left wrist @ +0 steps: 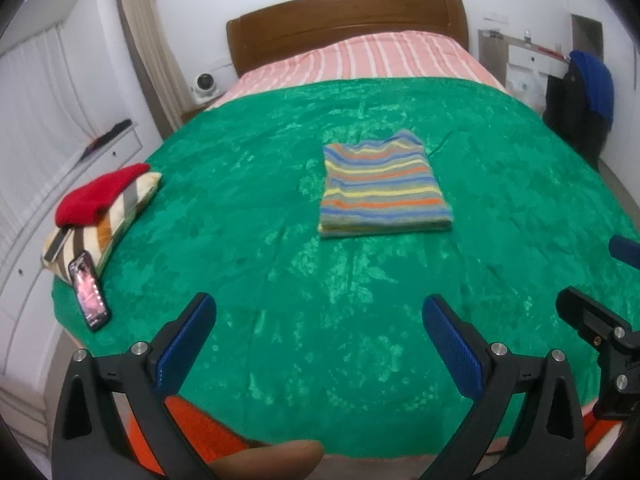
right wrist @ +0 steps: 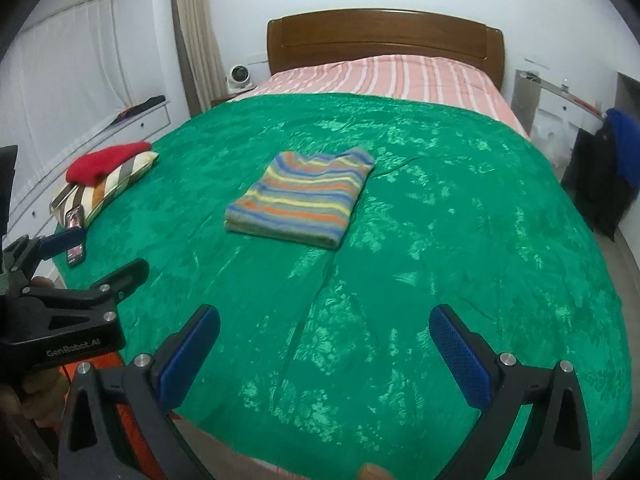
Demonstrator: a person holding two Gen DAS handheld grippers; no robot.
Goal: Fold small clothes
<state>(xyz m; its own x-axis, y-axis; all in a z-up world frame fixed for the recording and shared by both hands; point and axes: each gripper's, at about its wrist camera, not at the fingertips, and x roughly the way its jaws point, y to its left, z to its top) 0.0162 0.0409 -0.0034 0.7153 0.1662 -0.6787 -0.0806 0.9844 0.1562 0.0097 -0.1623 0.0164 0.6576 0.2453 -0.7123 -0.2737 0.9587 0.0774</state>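
Observation:
A small striped garment (left wrist: 382, 186), in blue, yellow, orange and grey bands, lies folded into a flat rectangle on the green bedspread (left wrist: 280, 264). It also shows in the right wrist view (right wrist: 300, 198), left of centre. My left gripper (left wrist: 320, 332) is open and empty, held over the near part of the bed, well short of the garment. My right gripper (right wrist: 324, 340) is open and empty too, at the same near edge. Each gripper shows at the side of the other's view, the right one (left wrist: 600, 332) and the left one (right wrist: 68, 300).
A striped pillow (left wrist: 116, 216) with a red cloth (left wrist: 100, 196) on it lies at the bed's left edge, with a phone (left wrist: 89, 292) beside it. A wooden headboard (left wrist: 344, 24) and pink striped sheet (left wrist: 380, 60) lie far. Dark and blue clothes (left wrist: 588, 100) hang at right.

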